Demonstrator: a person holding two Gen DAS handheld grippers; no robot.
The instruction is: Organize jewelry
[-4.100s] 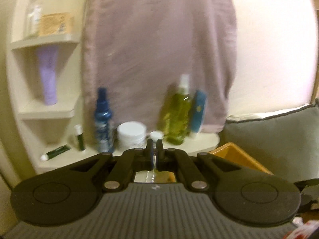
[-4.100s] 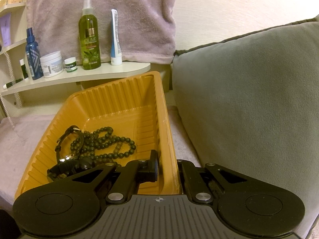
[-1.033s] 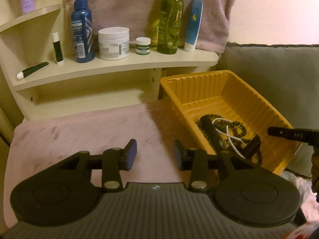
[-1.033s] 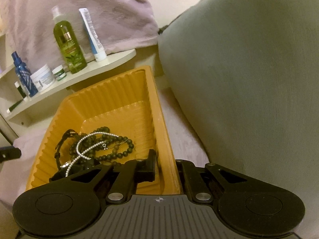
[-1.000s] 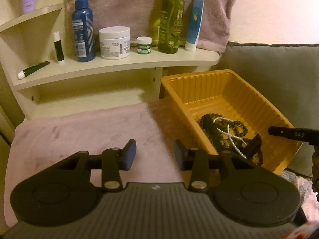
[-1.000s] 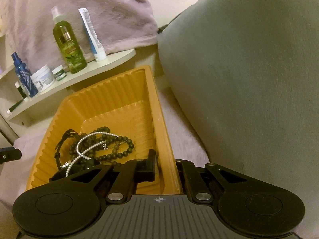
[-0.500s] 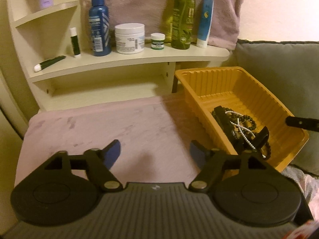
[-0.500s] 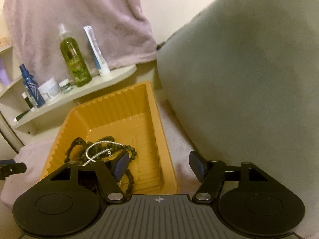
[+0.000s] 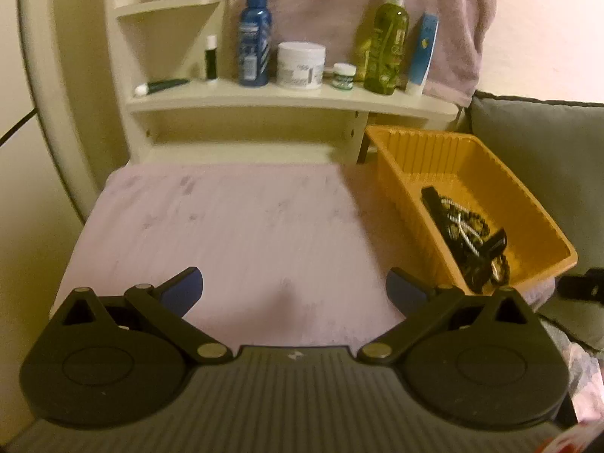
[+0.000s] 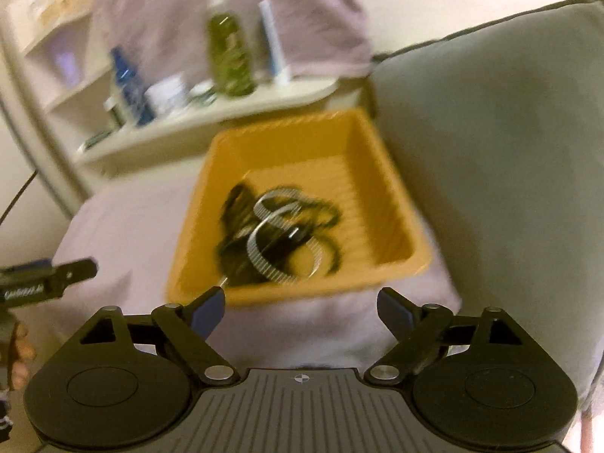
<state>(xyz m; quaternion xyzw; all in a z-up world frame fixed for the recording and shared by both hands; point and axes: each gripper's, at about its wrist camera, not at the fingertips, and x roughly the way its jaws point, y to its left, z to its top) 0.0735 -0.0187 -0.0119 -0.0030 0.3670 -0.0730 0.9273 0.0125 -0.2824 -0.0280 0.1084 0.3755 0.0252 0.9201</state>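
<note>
Both jaws are spreading wide with nothing between them: the left gripper (image 9: 294, 287) over bare pink cloth (image 9: 241, 226), the right gripper (image 10: 300, 307) just short of the orange tray (image 10: 377, 173). The jewelry (image 10: 275, 234) lies heaped in that tray, at the right gripper's twelve o'clock.

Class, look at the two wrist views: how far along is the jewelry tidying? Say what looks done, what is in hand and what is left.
Done: the dark beads, a silver chain and black pieces lie together in the orange tray.
In hand: nothing; the left claw and right claw are both opening with nothing between them.
Left: the pink cloth shows no jewelry, so the job looks about finished.
</note>
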